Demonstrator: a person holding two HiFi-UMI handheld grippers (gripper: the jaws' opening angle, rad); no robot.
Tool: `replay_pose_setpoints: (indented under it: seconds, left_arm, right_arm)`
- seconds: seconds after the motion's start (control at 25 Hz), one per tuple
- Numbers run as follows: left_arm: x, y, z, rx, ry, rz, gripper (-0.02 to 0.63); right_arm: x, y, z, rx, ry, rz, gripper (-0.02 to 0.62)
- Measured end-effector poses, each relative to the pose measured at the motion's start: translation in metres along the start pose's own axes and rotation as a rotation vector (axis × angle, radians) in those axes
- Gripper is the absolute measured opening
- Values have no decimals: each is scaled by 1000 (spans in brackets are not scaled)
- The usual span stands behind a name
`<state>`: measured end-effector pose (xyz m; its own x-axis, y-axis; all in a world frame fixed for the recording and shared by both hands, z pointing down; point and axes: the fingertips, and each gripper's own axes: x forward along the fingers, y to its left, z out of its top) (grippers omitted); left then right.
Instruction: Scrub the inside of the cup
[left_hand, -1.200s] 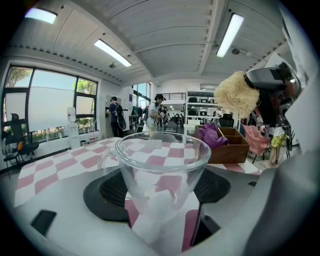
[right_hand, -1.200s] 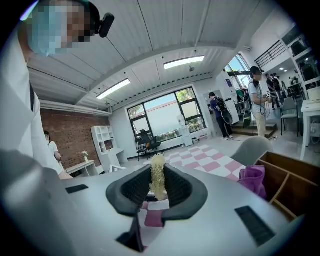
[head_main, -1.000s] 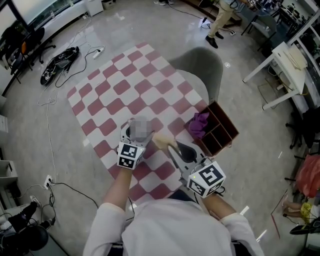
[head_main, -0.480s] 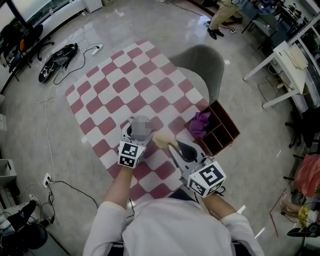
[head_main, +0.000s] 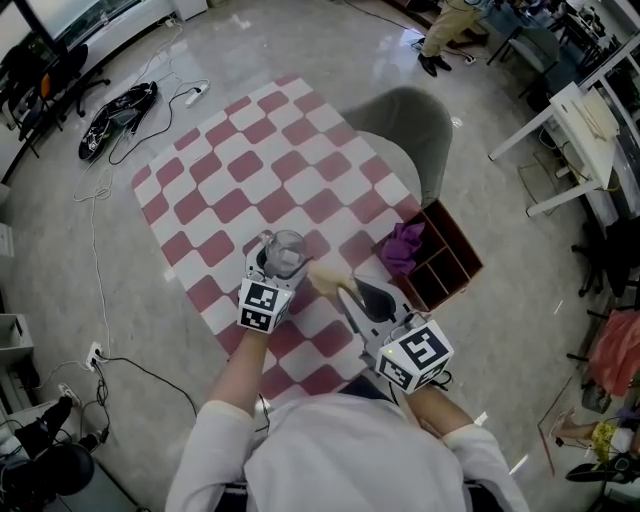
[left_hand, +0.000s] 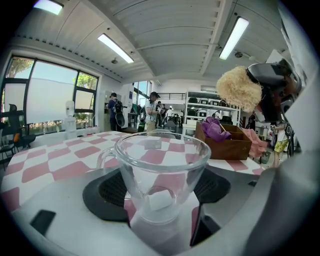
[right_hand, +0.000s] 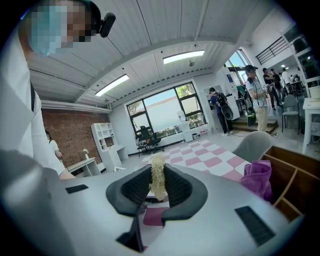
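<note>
A clear glass cup (left_hand: 161, 175) with a handle on its left sits upright between the jaws of my left gripper (head_main: 275, 265), which is shut on it. In the head view the cup (head_main: 285, 252) is held just above the checked tablecloth (head_main: 240, 190). My right gripper (head_main: 345, 290) is shut on a pale, fuzzy scrubber (right_hand: 158, 176); the scrubber (head_main: 326, 278) hangs just right of the cup and outside it. From the left gripper view the scrubber (left_hand: 239, 89) shows above and right of the cup's rim.
A brown wooden box (head_main: 436, 257) with compartments holds a purple cloth (head_main: 402, 245) at the table's right edge. A grey chair (head_main: 410, 125) stands behind the table. Cables (head_main: 120, 120) lie on the floor at left.
Both grippers have stayed almost still. The cup and the scrubber keep the same places next to each other.
</note>
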<state>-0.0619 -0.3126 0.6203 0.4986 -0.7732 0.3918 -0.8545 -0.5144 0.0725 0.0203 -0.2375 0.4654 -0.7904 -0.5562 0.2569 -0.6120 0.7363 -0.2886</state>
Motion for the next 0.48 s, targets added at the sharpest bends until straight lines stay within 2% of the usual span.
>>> replay_pose_setpoints:
  seconds: [0.48]
  left_arm:
    - [-1, -1, -1, -8, -15, -31, 374]
  right_arm:
    - [-4, 6, 2, -9, -2, -2, 87]
